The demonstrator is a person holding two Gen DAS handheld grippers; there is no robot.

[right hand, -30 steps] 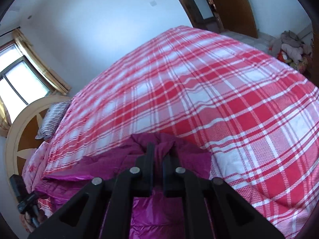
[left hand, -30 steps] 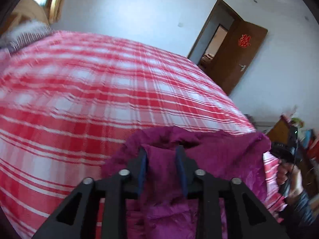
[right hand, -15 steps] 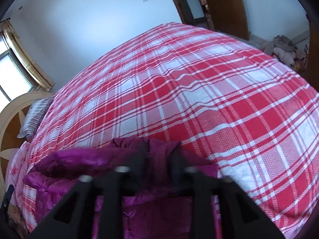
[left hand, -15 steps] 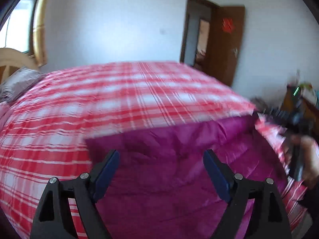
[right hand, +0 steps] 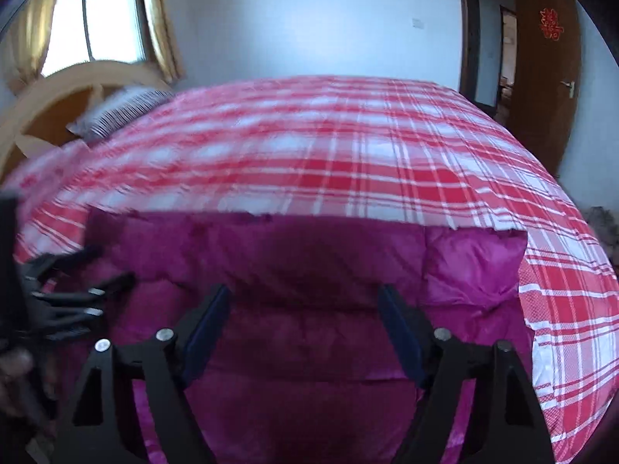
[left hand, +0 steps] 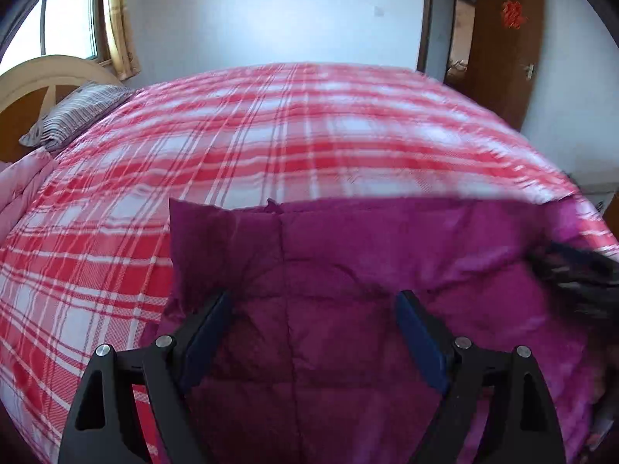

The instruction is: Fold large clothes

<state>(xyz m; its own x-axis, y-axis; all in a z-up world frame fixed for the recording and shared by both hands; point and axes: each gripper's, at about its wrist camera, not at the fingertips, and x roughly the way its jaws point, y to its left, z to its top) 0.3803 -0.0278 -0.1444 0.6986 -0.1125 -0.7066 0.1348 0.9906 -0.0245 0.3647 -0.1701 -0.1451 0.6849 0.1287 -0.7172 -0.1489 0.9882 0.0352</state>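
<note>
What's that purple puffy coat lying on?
The purple puffy coat lies flat on a red-and-white plaid bedspread, which shows beyond it and along both sides. What lies directly beneath the coat is covered by it and cannot be seen.

A quilted jacket (left hand: 348, 270) lies flat at the near edge of the bed (left hand: 271, 135) — a pillow (left hand: 73, 116) at the headboard (left hand: 31, 77) end, far left, an open door (right hand: 545, 69) beyond the far right corner.

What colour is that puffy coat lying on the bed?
Magenta-purple, quilted coat; the left wrist view shows it best.
</note>
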